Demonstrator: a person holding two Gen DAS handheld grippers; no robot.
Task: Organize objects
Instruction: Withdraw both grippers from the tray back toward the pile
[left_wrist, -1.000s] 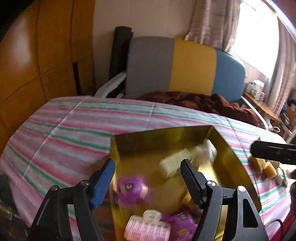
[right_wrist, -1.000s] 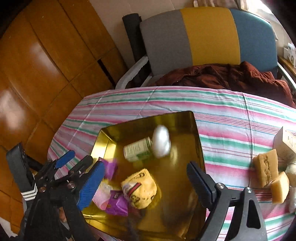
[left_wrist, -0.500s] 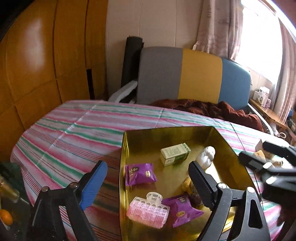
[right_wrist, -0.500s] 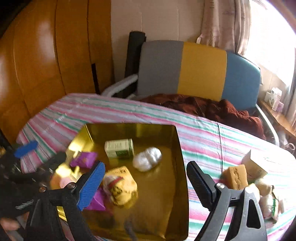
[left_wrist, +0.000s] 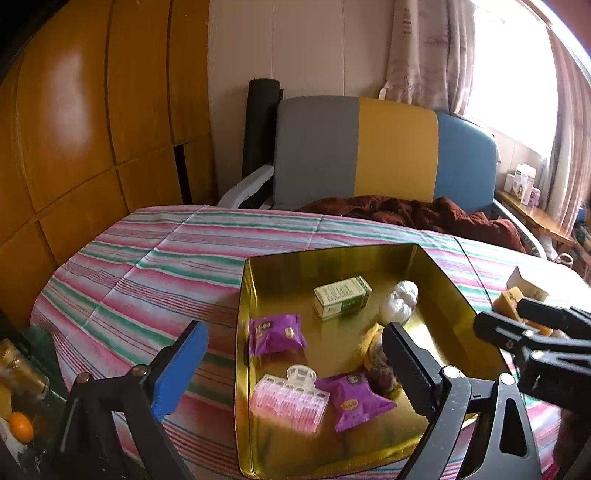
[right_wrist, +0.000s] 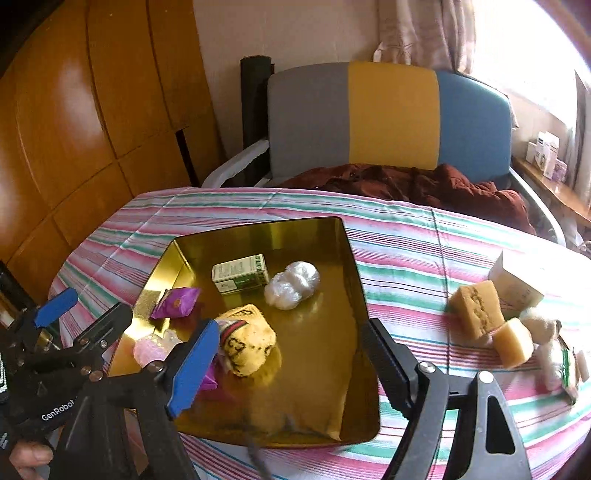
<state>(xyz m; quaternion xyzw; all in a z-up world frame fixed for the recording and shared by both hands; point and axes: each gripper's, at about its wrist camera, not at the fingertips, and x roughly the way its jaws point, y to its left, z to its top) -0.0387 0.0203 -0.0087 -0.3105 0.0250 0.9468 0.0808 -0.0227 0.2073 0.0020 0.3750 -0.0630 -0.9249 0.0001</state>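
Observation:
A gold tray (left_wrist: 332, 260) on the striped tablecloth holds a green box (left_wrist: 341, 302), a white plastic lump (left_wrist: 400, 305), two purple packets (left_wrist: 275, 334), a pink hair clip (left_wrist: 290, 400) and a yellow pouch (right_wrist: 247, 339). My left gripper (left_wrist: 295, 369) hovers over the tray's near left side. Its jaws are opening and nothing is between them. My right gripper (right_wrist: 293, 365) hangs over the tray's (right_wrist: 258, 229) near edge. Its jaws are closing on nothing, and the pouch lies just behind its blue finger. To the right lie two tan sponges (right_wrist: 478, 310), a cream box (right_wrist: 515, 282) and a plush toy (right_wrist: 546, 332).
A grey, yellow and blue chair (left_wrist: 384, 147) with a dark red cloth (left_wrist: 406, 214) stands behind the table. Wooden panels (left_wrist: 74, 129) fill the left. Bare striped cloth (left_wrist: 147, 266) lies left of the tray. A jar and an orange (left_wrist: 20, 426) sit low at the left.
A purple packet left my left gripper's jaws and lies in the tray; that gripper widened and drew back. The white lump settled beside the green box. My right gripper swung right and narrowed slightly.

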